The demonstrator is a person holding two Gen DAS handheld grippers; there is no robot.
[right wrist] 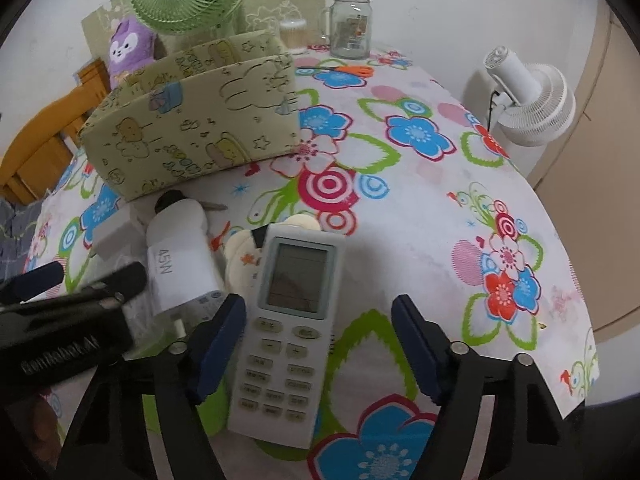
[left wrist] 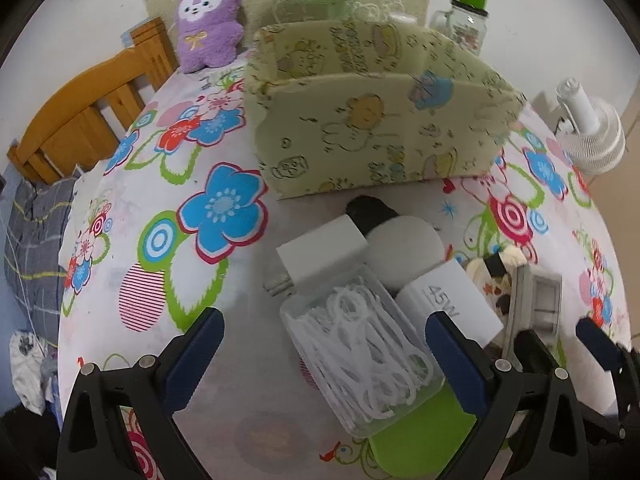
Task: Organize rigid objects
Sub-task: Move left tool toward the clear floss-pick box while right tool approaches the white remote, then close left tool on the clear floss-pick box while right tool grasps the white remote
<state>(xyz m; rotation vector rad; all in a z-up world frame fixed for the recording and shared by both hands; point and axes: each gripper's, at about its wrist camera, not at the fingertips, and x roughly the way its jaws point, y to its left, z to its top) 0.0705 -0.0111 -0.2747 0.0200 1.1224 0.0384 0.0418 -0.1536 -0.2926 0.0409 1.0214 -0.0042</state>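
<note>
- White plastic remote control (right wrist: 290,328) lies flat on the desk (right wrist: 420,208), grey screen at its far end, rows of pale buttons at the near end.
- The right gripper (right wrist: 318,346) straddles the remote with its jaws apart; the left blue pad sits just beside the remote's left edge, the right pad stands clear with bare cloth between, so nothing is clamped.
- Clear plastic box of white floss picks (left wrist: 360,356), with a green lid at its near end, lies between the jaws of the left gripper (left wrist: 324,356); those jaws stand wide, and neither pad presses the box.
- Just beyond the floss box sit a white charger block (left wrist: 322,254), a second white charger marked 45W (left wrist: 448,300) and a white bottle with a black cap (left wrist: 394,240), all packed close together.
- A pale green printed organiser box (right wrist: 192,124) stands at the far left, open at the top, with a divider inside.
- To the right of the remote the flowered cloth is bare out to the desk's curved right edge, giving free room there; to the left the remote is crowded by the 45W charger and the other gripper.
- Orange scissors (right wrist: 348,71) and a glass jar with a green lid (right wrist: 351,28) stand near the far edge.
</note>
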